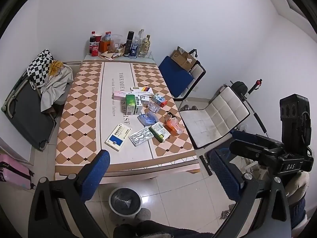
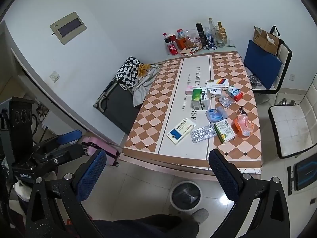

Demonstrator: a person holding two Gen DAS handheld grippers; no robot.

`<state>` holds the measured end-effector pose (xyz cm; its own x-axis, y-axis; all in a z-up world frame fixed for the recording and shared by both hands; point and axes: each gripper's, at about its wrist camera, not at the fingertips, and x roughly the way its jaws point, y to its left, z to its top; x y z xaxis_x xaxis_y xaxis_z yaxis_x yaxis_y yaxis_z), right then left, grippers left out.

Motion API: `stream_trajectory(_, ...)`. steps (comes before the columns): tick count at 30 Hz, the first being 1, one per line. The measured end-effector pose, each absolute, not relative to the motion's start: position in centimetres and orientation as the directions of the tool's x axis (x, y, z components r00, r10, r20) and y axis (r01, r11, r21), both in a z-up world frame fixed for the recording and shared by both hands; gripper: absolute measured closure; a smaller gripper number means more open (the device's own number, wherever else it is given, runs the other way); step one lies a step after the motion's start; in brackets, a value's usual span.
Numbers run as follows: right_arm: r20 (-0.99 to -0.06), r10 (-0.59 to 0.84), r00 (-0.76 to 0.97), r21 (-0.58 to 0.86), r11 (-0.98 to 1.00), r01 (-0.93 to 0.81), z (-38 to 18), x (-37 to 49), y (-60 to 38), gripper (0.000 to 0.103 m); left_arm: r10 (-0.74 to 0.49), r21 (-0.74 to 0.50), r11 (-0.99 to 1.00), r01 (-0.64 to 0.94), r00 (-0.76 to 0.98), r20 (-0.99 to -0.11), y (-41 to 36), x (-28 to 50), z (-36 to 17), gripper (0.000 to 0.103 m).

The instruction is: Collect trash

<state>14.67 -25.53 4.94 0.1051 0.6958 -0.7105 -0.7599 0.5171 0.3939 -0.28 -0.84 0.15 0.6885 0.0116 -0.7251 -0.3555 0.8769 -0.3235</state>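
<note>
Several pieces of trash lie on the checkered table (image 1: 83, 91) (image 2: 158, 99): a white and blue medicine box (image 1: 118, 136) (image 2: 181, 131), a silver blister pack (image 1: 141, 136) (image 2: 203, 133), a green and white box (image 1: 160, 132) (image 2: 224, 130), an orange wrapper (image 1: 174, 126) (image 2: 242, 125), a blue plastic bag (image 1: 147, 118) (image 2: 215, 115) and a tall green box (image 1: 133, 104) (image 2: 200, 99). A lined trash bin (image 1: 125, 200) (image 2: 186, 195) stands on the floor in front of the table. My left gripper (image 1: 160, 175) is open and empty above the floor, short of the table's near edge. My right gripper (image 2: 158, 175) is open and empty, also short of the table.
Bottles, cans and a cup (image 1: 118, 43) (image 2: 196, 37) crowd the table's far end. A white chair (image 1: 215, 117) (image 2: 291, 127) and a blue-cushioned chair (image 1: 176, 77) (image 2: 263, 65) stand to the right. A folding cot with clothes (image 1: 35, 99) (image 2: 126, 91) lies to the left. A pink suitcase (image 1: 13, 173) (image 2: 101, 145) stands on the floor.
</note>
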Motion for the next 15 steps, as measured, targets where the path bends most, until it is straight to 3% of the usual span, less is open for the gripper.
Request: stream_trajectory(15, -0.711, 0.695, 0.102, 0.394, 0.516, -0.761, 4.7, 14.3, -25.7, 0.0, 0.004, -0.332, 0.874, -0.354, 0.69, -0.724, -1.1, -1.3, -0.8, 0.0)
